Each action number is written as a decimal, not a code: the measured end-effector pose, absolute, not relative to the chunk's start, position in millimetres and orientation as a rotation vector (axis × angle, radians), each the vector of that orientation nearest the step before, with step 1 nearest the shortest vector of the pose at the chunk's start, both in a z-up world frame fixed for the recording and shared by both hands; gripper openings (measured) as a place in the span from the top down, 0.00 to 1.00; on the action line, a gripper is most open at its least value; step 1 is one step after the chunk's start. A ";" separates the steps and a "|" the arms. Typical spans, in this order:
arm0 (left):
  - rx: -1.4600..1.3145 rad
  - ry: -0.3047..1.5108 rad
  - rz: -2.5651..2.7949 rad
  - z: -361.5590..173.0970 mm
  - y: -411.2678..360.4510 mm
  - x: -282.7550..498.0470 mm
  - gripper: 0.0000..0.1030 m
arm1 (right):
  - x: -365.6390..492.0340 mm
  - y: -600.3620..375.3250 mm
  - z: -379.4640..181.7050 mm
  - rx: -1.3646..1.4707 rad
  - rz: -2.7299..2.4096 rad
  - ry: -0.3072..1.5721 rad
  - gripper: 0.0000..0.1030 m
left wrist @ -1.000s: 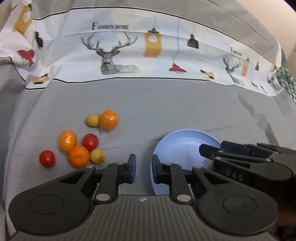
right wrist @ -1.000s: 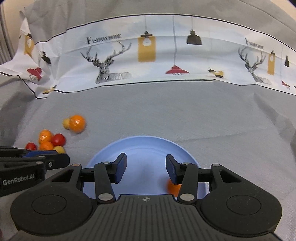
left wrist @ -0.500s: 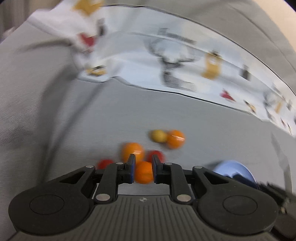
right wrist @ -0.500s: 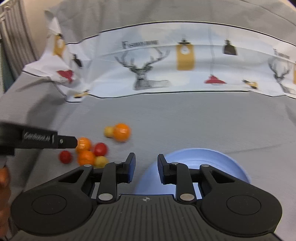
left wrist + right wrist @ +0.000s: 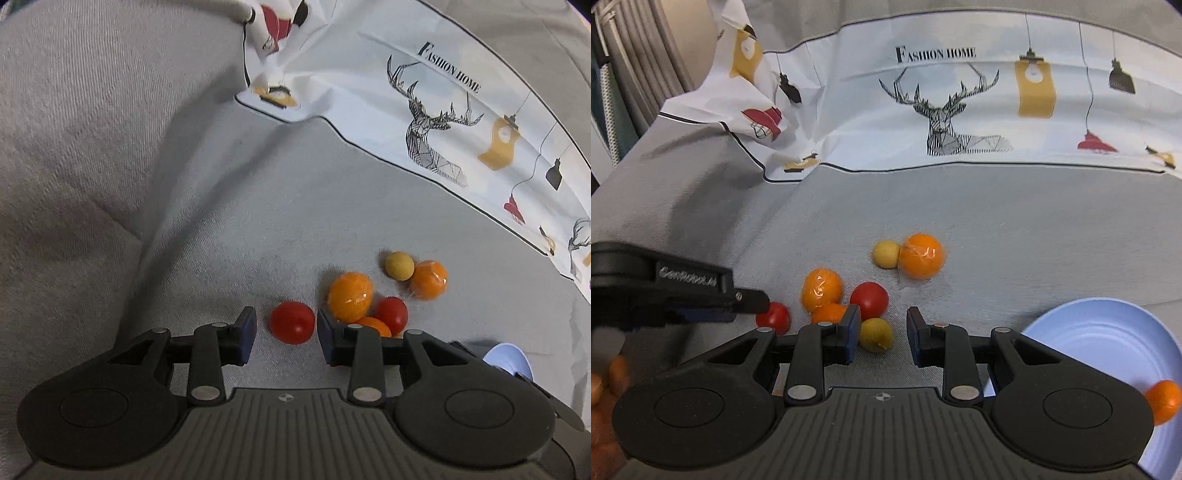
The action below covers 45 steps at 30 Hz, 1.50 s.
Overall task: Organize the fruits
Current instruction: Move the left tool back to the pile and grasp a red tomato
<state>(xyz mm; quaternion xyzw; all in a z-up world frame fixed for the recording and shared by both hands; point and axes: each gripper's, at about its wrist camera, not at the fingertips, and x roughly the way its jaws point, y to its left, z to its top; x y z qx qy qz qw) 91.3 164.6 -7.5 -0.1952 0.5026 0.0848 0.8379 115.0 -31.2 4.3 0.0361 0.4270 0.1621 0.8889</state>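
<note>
Small fruits lie in a cluster on the grey cloth. In the left wrist view my left gripper (image 5: 286,338) has its jaws opening around a red tomato (image 5: 293,322), and the pads are not pressing it. An orange (image 5: 350,296) and a second red tomato (image 5: 391,314) lie just to its right. In the right wrist view my right gripper (image 5: 882,338) has its jaws opening slightly, with a yellow fruit (image 5: 875,335) between them near the left pad and a gap on the right. The blue plate (image 5: 1108,332) holds one orange (image 5: 1163,400).
A yellow fruit (image 5: 885,253) and a wrapped orange (image 5: 921,256) lie apart, farther back. A printed deer cloth (image 5: 942,110) runs along the back. The grey cloth rises in a fold at the left (image 5: 92,184). A hand (image 5: 602,380) shows at the lower left.
Both grippers moved left from the plate to the fruit cluster. The left gripper rolled, and its jaws widened around the red tomato. The right jaws narrowed and now flank the yellow fruit.
</note>
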 end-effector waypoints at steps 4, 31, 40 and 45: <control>-0.410 1.069 0.179 -11.7 162.8 94.3 0.60 | 126.3 -27.5 -10.5 0.085 0.340 0.943 0.68; -0.341 1.102 0.170 -28.5 148.5 108.1 0.60 | 138.2 -20.5 -17.0 0.025 0.377 0.946 0.59; -0.324 1.103 0.159 -28.8 144.6 108.4 0.68 | 140.0 -26.0 -20.5 0.021 0.374 0.957 0.52; -0.335 1.103 0.159 -29.7 145.6 108.8 0.67 | 136.1 -18.4 -20.8 -0.038 0.409 0.944 0.57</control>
